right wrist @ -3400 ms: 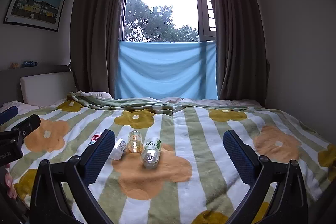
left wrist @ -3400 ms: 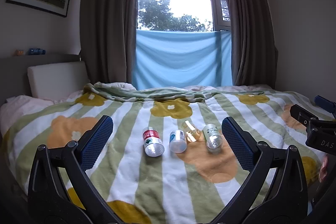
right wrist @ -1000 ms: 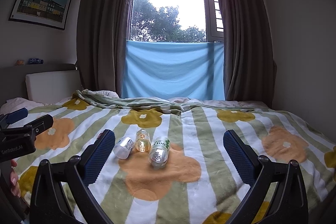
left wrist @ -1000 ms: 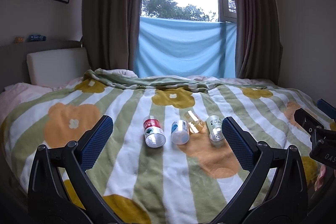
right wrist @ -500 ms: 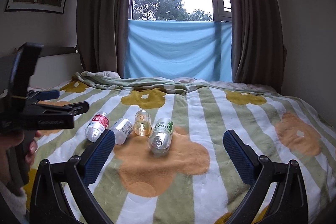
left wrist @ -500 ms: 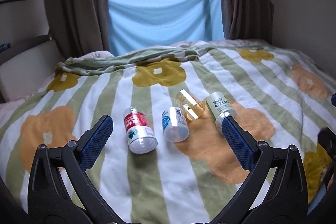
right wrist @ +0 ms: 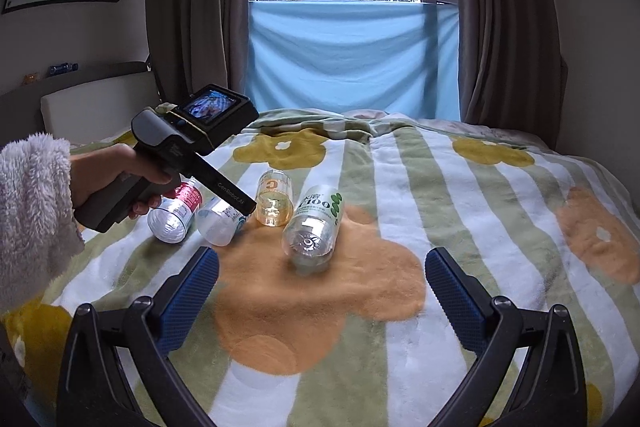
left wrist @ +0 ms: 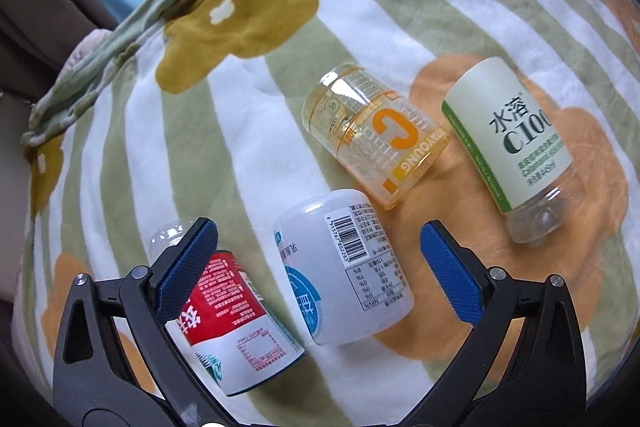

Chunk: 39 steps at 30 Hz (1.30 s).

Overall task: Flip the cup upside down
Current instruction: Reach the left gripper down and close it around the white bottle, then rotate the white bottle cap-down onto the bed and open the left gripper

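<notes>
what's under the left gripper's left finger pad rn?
Under the blue ribbed left finger pad of the left gripper lies the red-labelled clear plastic cup on its side; its upper label and part of its clear end are covered.

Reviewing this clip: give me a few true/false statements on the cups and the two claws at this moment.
1. All four cups lie on their sides on the blanket. True.
2. The left claw is shut on the red-label cup. False: it is open, framing the white cup.
3. The right claw is open and holds nothing. True.
4. The green-label cup stands upright. False: it lies flat.
</notes>
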Tool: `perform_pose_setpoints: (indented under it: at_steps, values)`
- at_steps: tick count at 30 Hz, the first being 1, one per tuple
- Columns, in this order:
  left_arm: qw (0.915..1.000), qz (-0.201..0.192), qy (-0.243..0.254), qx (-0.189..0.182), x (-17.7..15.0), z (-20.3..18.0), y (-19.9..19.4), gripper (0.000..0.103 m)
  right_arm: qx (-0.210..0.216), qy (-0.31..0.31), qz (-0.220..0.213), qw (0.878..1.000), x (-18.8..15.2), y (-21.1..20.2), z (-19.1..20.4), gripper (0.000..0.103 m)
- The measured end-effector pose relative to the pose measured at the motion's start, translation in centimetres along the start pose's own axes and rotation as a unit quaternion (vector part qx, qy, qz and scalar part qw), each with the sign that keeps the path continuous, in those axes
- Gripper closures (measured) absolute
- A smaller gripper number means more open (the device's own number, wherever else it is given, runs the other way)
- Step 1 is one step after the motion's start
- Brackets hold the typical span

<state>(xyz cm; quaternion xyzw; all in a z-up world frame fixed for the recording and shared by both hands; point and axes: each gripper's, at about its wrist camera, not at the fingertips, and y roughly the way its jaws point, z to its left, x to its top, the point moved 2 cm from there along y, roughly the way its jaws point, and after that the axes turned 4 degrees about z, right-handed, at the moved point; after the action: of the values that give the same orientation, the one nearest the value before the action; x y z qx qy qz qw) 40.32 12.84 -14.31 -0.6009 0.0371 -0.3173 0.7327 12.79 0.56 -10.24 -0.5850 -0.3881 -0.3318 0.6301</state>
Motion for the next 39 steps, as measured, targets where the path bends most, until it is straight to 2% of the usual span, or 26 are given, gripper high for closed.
perform_pose_setpoints:
  at_steps: [4, 8, 11, 17, 23, 28, 30, 33, 39]
  values:
    - [0.9985, 0.052, 0.012, -0.01, 0.4, -0.3, 2.2, 0.012, 0.002, 0.005, 0.011, 1.0, -0.6, 0.8, -0.4, 0.0]
    - [0.9969, 0.077, 0.009, -0.016, 0.2, -0.3, 3.6, 0.021, 0.005, 0.013, 0.018, 1.0, -0.9, 1.4, -0.7, 0.0]
    - [0.9951, 0.09, -0.004, -0.041, 0.0, -0.1, 4.1, 0.034, 0.011, 0.019, 0.02, 1.0, -1.0, 1.3, -0.8, 0.0]
    - [0.996, 0.078, -0.014, -0.041, -0.5, 0.2, 3.0, 0.035, 0.014, 0.023, 0.019, 0.999, -0.9, 1.1, -0.8, 0.0]
    - [0.9968, 0.049, -0.017, -0.061, -2.4, -0.7, -1.7, 0.035, 0.01, 0.035, 0.012, 0.999, -0.3, -0.4, -0.9, 0.0]
    - [0.9958, 0.032, 0.031, -0.079, -5.4, -4.6, -6.8, 0.035, -0.008, 0.056, 0.009, 0.998, -0.1, -2.8, -2.4, 0.0]
    - [0.9932, 0.037, 0.045, -0.101, -6.7, -6.7, -7.8, 0.035, -0.012, 0.069, 0.005, 0.998, 0.0, -3.9, -3.2, 0.0]
    - [0.9876, 0.054, 0.05, -0.138, -7.9, -10.1, -7.9, 0.035, -0.008, 0.089, 0.0, 0.996, -0.1, -5.4, -4.2, 0.0]
    - [0.9838, 0.085, 0.068, -0.142, -9.6, -15.6, -5.8, 0.035, -0.018, 0.093, -0.01, 0.995, -0.2, -8.6, -5.3, 0.0]
